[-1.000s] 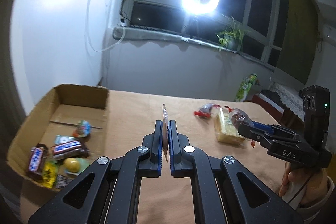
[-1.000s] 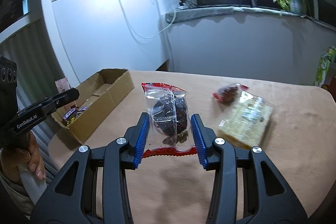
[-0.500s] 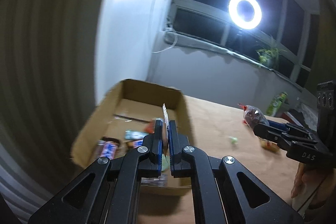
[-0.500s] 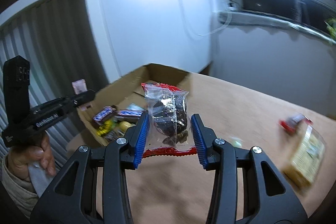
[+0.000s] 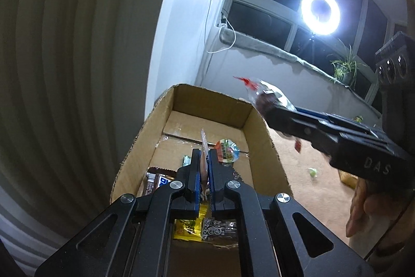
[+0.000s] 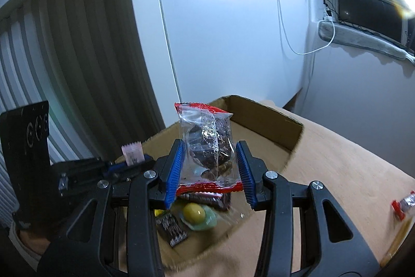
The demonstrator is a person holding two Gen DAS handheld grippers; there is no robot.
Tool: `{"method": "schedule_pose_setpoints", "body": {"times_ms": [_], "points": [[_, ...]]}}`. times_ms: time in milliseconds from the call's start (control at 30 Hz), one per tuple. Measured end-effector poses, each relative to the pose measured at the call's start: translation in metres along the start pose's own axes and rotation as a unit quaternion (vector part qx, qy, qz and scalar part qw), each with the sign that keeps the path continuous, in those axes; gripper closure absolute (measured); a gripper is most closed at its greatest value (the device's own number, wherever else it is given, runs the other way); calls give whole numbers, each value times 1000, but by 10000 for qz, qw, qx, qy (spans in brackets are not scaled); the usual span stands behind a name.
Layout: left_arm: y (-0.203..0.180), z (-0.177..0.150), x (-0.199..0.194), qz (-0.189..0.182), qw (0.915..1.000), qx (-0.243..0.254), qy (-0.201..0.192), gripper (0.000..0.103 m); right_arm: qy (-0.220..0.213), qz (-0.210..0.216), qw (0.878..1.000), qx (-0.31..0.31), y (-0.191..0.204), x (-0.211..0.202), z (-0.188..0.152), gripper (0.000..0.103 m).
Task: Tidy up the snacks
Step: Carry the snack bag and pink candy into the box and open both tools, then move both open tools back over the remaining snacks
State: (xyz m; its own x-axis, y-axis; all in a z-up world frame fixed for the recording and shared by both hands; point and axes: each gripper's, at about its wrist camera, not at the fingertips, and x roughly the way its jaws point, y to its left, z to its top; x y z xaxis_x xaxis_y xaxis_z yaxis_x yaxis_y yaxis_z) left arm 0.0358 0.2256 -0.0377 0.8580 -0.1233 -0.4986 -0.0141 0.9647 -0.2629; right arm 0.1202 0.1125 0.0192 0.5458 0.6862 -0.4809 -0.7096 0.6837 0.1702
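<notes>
An open cardboard box (image 5: 179, 98) (image 6: 269, 116) holds several wrapped snacks. My left gripper (image 5: 204, 163) is shut on a thin pink sachet (image 5: 203, 144) and holds it above the box; the sachet also shows in the right wrist view (image 6: 132, 153). My right gripper (image 6: 208, 160) is shut on a clear red-edged packet with a dark cake inside (image 6: 208, 144), held above the box's near part. That packet shows in the left wrist view (image 5: 267, 98) over the box's right wall.
The box stands at the left end of a tan table (image 6: 337, 160), close to a white wall (image 6: 220, 30). A small green candy (image 5: 312, 172) and a yellow packet (image 5: 346, 175) lie on the table to the right. A red-ended wrapper (image 6: 403, 204) lies at far right.
Both grippers have swung left with their snacks, from over the table to above the box. The box now fills the middle of both views.
</notes>
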Motion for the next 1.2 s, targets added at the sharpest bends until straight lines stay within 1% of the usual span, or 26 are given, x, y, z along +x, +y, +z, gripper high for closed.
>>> {"method": "schedule_pose_setpoints", "body": {"times_ms": [33,100,133,167,233,300,500,633,767,1000,1200], "points": [[2,-1,0,19,10000,-23,15,99,-6,15,10000,1,0,4,1,57],[5,-2,3,69,9999,-38,79,92,68,66,10000,20,-3,12,0,31],[5,-4,3,125,9998,-25,128,80,60,46,10000,38,-4,14,-1,28],[5,-5,2,181,9998,-32,118,59,9,-5,10000,67,-6,13,-4,27],[7,-6,-2,252,9996,-83,15,35,30,-105,9999,67,-10,10,-8,27],[7,-7,-6,278,9995,-92,-87,33,59,-194,9997,117,-16,8,-13,27],[2,-5,-9,332,9994,19,-96,33,78,-325,9991,269,-32,-2,-19,27],[-12,0,-13,459,9986,204,-132,33,6,-318,9991,265,-32,-13,-22,27],[-25,4,-20,582,9972,408,-223,29,-27,-342,9990,277,-33,-22,-26,27],[-38,8,-31,621,9957,588,-346,28,-127,-443,9984,331,-39,-38,-27,27],[-46,10,-32,610,9950,689,-377,28,-188,-495,9979,366,-46,-45,-28,27]]}}
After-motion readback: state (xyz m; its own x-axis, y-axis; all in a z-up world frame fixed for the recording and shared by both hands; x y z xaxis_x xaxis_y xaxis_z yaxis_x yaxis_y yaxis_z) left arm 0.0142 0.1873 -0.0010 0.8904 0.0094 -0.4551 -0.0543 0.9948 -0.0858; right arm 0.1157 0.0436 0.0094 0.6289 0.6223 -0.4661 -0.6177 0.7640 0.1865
